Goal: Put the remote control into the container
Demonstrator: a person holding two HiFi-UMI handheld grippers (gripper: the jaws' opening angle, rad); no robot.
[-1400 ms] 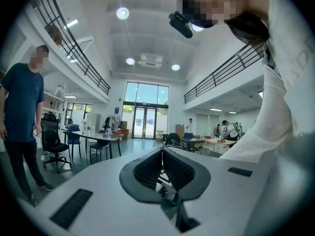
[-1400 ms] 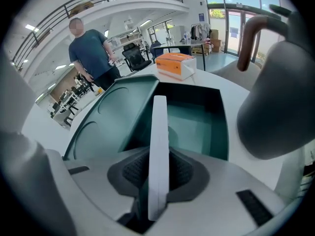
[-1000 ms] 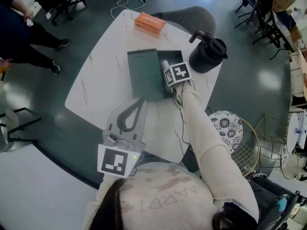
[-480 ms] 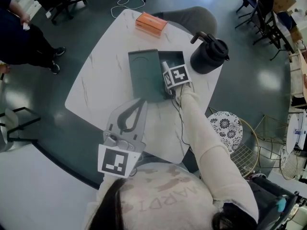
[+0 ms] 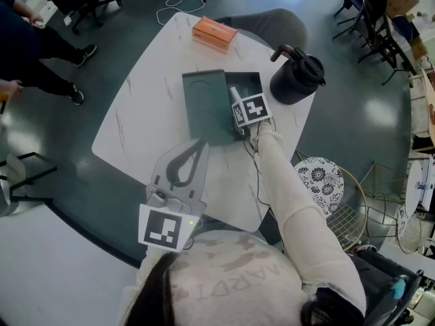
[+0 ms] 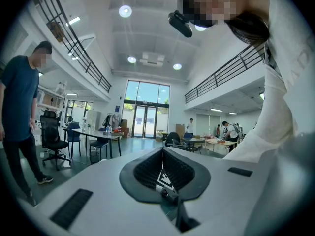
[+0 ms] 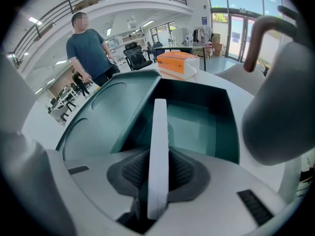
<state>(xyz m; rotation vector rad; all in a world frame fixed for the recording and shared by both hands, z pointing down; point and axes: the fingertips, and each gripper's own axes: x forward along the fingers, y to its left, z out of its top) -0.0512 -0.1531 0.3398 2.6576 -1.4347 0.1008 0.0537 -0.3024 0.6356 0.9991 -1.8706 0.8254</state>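
We look down on a white marble table (image 5: pixel 156 114) on a glossy dark floor (image 5: pixel 136 19), black chairs (image 5: pixel 370 12) standing well off. Around us the hall rises white, with glass doors (image 6: pixel 146 119), balcony railings (image 6: pixel 226 73) and lit round ceiling lights (image 6: pixel 125 11).

There's your cream long-sleeved top (image 5: pixel 238 280) with faint grey lettering across the front, dark hair (image 5: pixel 153 287) falling over it, and a thin dark cable (image 5: pixel 257 175) trailing beside the right sleeve (image 5: pixel 299 216). Your left claw (image 5: pixel 198 145) is a pale grey shell around a dark teardrop opening lined with ribbed black pads (image 6: pixel 145 168). Its left marker cube (image 5: pixel 163 228) shows black-and-white squares and a small green light (image 5: pixel 192 223) at one corner. The right claw (image 7: pixel 158 154) is the same pale grey with dark slot marks on its shell, and it carries the right marker cube (image 5: pixel 250 107) in black and white.
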